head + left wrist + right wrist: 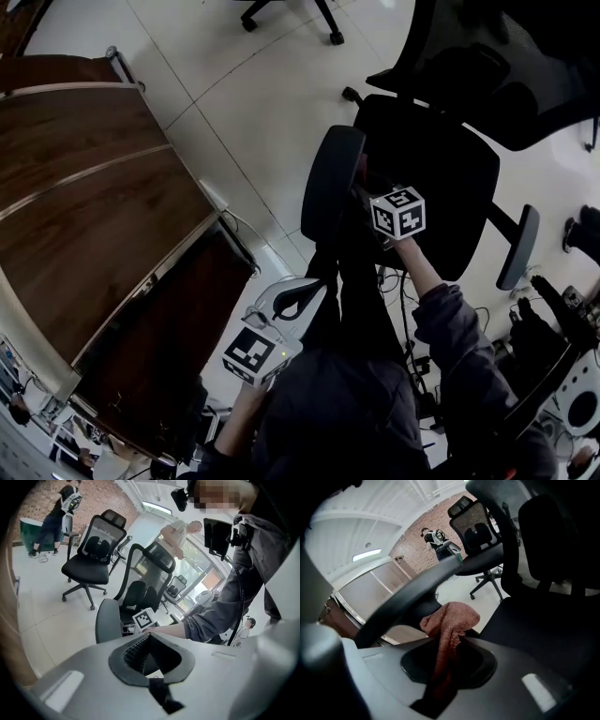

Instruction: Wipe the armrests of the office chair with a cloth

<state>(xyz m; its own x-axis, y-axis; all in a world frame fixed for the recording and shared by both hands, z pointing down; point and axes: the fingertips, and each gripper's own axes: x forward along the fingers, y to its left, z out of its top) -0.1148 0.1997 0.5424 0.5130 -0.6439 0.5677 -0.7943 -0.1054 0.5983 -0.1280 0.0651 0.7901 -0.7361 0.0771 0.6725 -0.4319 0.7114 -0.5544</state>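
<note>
Desk [84, 216] left of chair [450, 178] (cloth [450, 625] by armrest [330, 183]).

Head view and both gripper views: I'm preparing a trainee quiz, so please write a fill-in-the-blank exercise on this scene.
1. The crumpled reddish cloth is clamped in the ____ hand-held gripper.
2. Close beside it is the black padded armrest of an office ____.
3. The left hand-held gripper holds ____.
Missing words: right; chair; nothing.
</note>
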